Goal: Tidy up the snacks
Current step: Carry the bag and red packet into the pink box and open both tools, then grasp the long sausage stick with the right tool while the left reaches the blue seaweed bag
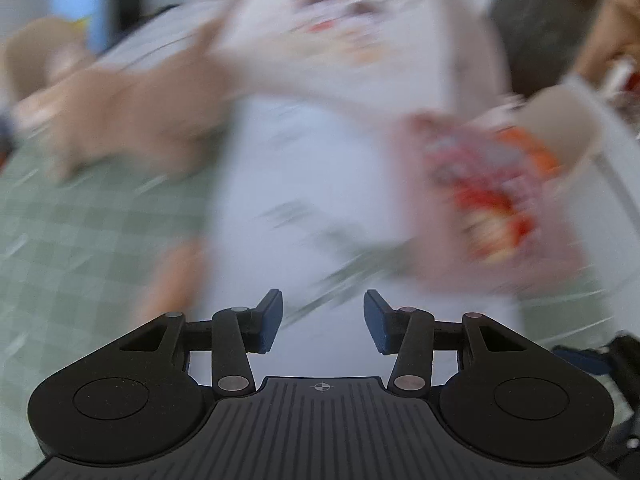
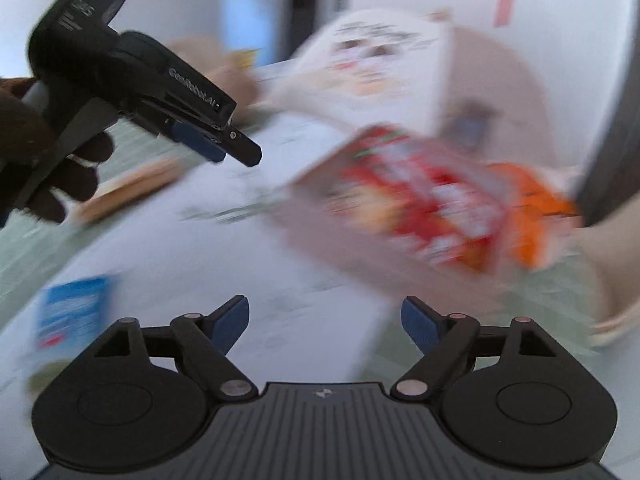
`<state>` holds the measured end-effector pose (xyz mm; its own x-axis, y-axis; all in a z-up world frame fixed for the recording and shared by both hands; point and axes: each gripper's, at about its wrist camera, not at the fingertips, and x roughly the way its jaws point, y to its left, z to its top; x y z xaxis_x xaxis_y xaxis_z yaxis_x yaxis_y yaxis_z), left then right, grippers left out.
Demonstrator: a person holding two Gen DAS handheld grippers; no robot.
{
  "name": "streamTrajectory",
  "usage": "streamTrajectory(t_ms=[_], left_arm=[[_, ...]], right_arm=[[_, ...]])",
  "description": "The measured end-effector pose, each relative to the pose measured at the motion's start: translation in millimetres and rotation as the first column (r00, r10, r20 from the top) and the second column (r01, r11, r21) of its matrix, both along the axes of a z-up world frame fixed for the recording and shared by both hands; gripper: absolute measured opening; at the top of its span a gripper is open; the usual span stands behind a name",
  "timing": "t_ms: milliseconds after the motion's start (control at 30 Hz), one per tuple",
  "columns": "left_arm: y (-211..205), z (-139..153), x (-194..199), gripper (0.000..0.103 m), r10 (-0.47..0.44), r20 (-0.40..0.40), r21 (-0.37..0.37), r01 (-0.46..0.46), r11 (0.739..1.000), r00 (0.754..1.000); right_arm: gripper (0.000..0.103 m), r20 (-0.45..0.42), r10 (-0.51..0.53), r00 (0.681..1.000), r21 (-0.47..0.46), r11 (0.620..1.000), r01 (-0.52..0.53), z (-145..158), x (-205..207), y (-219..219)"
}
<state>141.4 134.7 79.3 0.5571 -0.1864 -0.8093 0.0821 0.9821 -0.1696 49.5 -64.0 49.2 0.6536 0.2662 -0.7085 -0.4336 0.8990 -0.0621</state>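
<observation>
Both views are heavily motion-blurred. A red and pink snack packet (image 1: 484,196) lies at the right of a white sheet (image 1: 304,184); it also shows in the right wrist view (image 2: 416,196), with an orange packet (image 2: 536,208) beside it. A blue packet (image 2: 72,308) lies at the lower left. My left gripper (image 1: 323,320) is open and empty above the sheet; it also shows in the right wrist view (image 2: 224,146), held in a gloved hand. My right gripper (image 2: 325,322) is open and empty.
A white bag with a printed cartoon face (image 2: 376,60) stands at the back. A green checked cloth (image 1: 80,248) covers the table. A brown flat object (image 2: 132,188) lies at the left. Beige blurred shapes (image 1: 132,120) sit at the left.
</observation>
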Motion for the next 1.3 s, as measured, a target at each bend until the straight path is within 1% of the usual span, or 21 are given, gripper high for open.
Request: streamTrajectory(t_ms=[100, 167, 233, 267, 367, 433, 467, 500, 533, 567, 633, 733, 800, 867, 933, 1000, 1033, 1067, 1167, 1233, 1300], left_arm=[[39.3, -10.8, -18.8, 0.05, 0.128, -0.015, 0.055, -0.127, 0.99, 0.992], [57.1, -14.3, -25.5, 0.048, 0.168, 0.011, 0.063, -0.169, 0.984, 0.986], [62.6, -14.8, -24.9, 0.048, 0.175, 0.023, 0.064, -0.176, 0.982, 0.984], [62.9, -16.4, -21.2, 0.048, 0.175, 0.021, 0.082, -0.176, 0.981, 0.984], [51.0, -20.4, -8.4, 0.049, 0.154, 0.036, 0.177, -0.158, 0.971, 0.987], [47.0, -24.9, -5.3, 0.048, 0.148, 0.022, 0.234, -0.15, 0.961, 0.989], [49.3, -27.6, -6.3, 0.047, 0.151, 0.004, 0.237, -0.148, 0.96, 0.988], [48.3, -28.1, -8.4, 0.047, 0.156, 0.001, 0.236, -0.151, 0.96, 0.988], [45.4, -26.6, -10.0, 0.042, 0.153, 0.002, 0.234, -0.149, 0.961, 0.988], [41.2, -26.9, -10.9, 0.037, 0.137, 0.001, 0.219, -0.134, 0.966, 0.991], [26.0, -25.3, -12.9, 0.033, 0.082, -0.001, 0.175, -0.081, 0.981, 0.997], [-6.7, -24.8, -17.4, 0.033, 0.0, -0.017, 0.127, 0.002, 0.992, 1.0], [-24.1, -24.4, -23.8, 0.033, -0.031, -0.044, 0.028, 0.032, 0.999, 0.999], [-37.8, -25.5, -31.9, 0.033, -0.058, -0.074, -0.063, 0.053, 0.997, 0.996], [-46.5, -26.5, -41.4, 0.033, -0.089, -0.096, -0.136, 0.076, 0.988, 0.991], [-45.5, -24.2, -55.3, 0.033, -0.092, -0.108, -0.204, 0.068, 0.977, 0.99], [-41.1, -20.2, -64.8, 0.033, -0.077, -0.106, -0.212, 0.053, 0.976, 0.991], [-37.2, -15.4, -72.8, 0.033, -0.061, -0.095, -0.197, 0.042, 0.98, 0.994], [-17.5, 2.2, -100.3, 0.033, 0.002, -0.076, -0.11, -0.01, 0.994, 0.997], [-4.3, 7.4, -119.2, 0.034, 0.035, -0.096, -0.061, -0.041, 0.997, 0.995], [3.4, 8.6, -140.5, 0.033, 0.035, -0.129, -0.016, -0.038, 0.999, 0.991]], right_arm=[[0.084, -0.073, 0.085, 0.994, 0.023, 0.996, -0.084, -14.7, 2.7, 35.4], [0.084, -0.125, 0.148, 0.981, 0.062, 0.988, -0.141, -21.1, 3.1, 60.1], [0.084, -0.147, 0.217, 0.965, 0.085, 0.975, -0.206, -23.5, -1.2, 84.1], [0.084, -0.149, 0.243, 0.959, 0.088, 0.969, -0.232, -24.0, -5.4, 95.0], [0.084, -0.155, 0.311, 0.938, 0.09, 0.95, -0.3, -24.9, -18.9, 121.5], [0.084, -0.139, 0.316, 0.939, 0.071, 0.948, -0.309, -22.5, -24.4, 124.5], [0.084, -0.131, 0.308, 0.942, 0.068, 0.951, -0.302, -20.4, -25.9, 120.7], [0.084, -0.124, 0.292, 0.948, 0.071, 0.956, -0.286, -17.6, -26.1, 112.8], [0.084, -0.116, 0.263, 0.958, 0.072, 0.964, -0.256, -15.2, -25.7, 103.2], [0.084, -0.111, 0.226, 0.968, 0.069, 0.973, -0.219, -13.1, -22.2, 92.7], [0.084, -0.102, 0.127, 0.987, 0.061, 0.991, -0.121, -10.8, -15.3, 64.4], [0.084, -0.109, -0.027, 0.994, 0.065, 0.997, 0.034, -10.9, -4.4, 20.2], [0.084, -0.114, -0.108, 0.988, 0.073, 0.99, 0.117, -8.8, 0.0, -5.6], [0.084, -0.109, -0.159, 0.981, 0.081, 0.982, 0.168, -6.8, 1.4, -22.5], [0.084, -0.094, -0.18, 0.979, 0.088, 0.978, 0.189, -3.5, 0.7, -31.0], [0.084, -0.077, -0.177, 0.981, 0.092, 0.979, 0.184, -0.5, 0.8, -30.3], [0.084, -0.073, -0.172, 0.982, 0.095, 0.979, 0.178, -0.6, 2.2, -28.3], [0.084, -0.072, -0.163, 0.984, 0.102, 0.98, 0.17, 0.0, 3.3, -25.1], [0.084, -0.08, -0.124, 0.989, 0.122, 0.984, 0.134, -3.9, 11.0, -10.6], [0.084, -0.089, -0.093, 0.992, 0.129, 0.986, 0.104, -7.9, 16.7, 2.0], [0.084, -0.105, -0.058, 0.993, 0.141, 0.987, 0.072, -12.6, 23.7, 15.8]])
